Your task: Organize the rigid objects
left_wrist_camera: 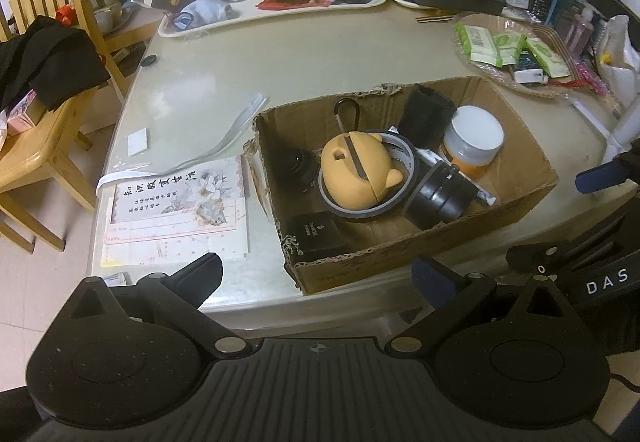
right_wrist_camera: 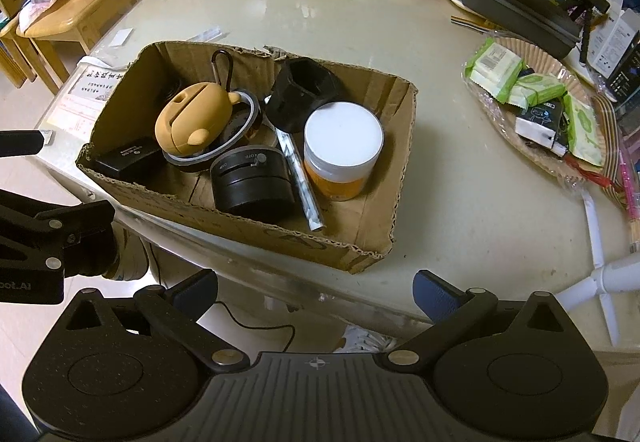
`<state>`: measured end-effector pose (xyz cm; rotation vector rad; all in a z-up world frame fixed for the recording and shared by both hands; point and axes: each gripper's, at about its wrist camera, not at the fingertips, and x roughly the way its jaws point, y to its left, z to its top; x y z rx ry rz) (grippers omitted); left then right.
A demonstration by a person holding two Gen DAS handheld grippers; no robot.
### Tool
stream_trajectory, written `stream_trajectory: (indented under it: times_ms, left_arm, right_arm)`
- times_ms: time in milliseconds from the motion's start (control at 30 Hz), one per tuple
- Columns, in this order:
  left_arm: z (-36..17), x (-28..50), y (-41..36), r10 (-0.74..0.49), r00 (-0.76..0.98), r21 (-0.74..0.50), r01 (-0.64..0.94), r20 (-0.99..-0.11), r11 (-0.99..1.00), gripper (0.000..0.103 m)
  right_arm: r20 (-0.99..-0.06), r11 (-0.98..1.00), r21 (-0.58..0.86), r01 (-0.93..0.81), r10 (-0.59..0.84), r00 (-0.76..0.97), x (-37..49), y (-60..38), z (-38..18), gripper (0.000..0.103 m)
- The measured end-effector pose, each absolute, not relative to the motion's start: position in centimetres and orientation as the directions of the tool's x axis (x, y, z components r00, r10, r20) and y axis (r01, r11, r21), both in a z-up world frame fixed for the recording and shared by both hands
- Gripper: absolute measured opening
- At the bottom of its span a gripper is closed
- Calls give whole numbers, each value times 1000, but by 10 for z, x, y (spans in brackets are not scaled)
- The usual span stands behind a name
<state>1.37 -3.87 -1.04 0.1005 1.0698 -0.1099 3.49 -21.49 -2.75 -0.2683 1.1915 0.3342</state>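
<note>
**Both grippers spread, box filled**

My left gripper [left_wrist_camera: 318,274] and right gripper [right_wrist_camera: 316,292] hang spread and empty off the table's [right_wrist_camera: 280,14] near edge. The cardboard box [right_wrist_camera: 256,230] at that edge holds the yellow case [right_wrist_camera: 188,122], white-lidded jar [right_wrist_camera: 342,146] and black cylinder [right_wrist_camera: 250,180].

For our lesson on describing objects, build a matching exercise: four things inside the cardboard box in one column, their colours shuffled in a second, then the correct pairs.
Things:
1. bear-shaped case
2. jar lid
3. stick
4. round dial case

Colours:
A. black
B. white
C. tan yellow
D. silver

Pairs: 1-C, 2-B, 3-D, 4-A. All lie in the cardboard box.
</note>
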Motion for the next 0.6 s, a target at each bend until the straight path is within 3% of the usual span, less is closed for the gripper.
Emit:
stream_trajectory:
  times_ms: [600]
  left_arm:
    - [-11,14,-39,-50,473,17,137,-879,990,103]
  right_arm:
    - [-937,920,-27,-391,114,331,35,-215,-27,103]
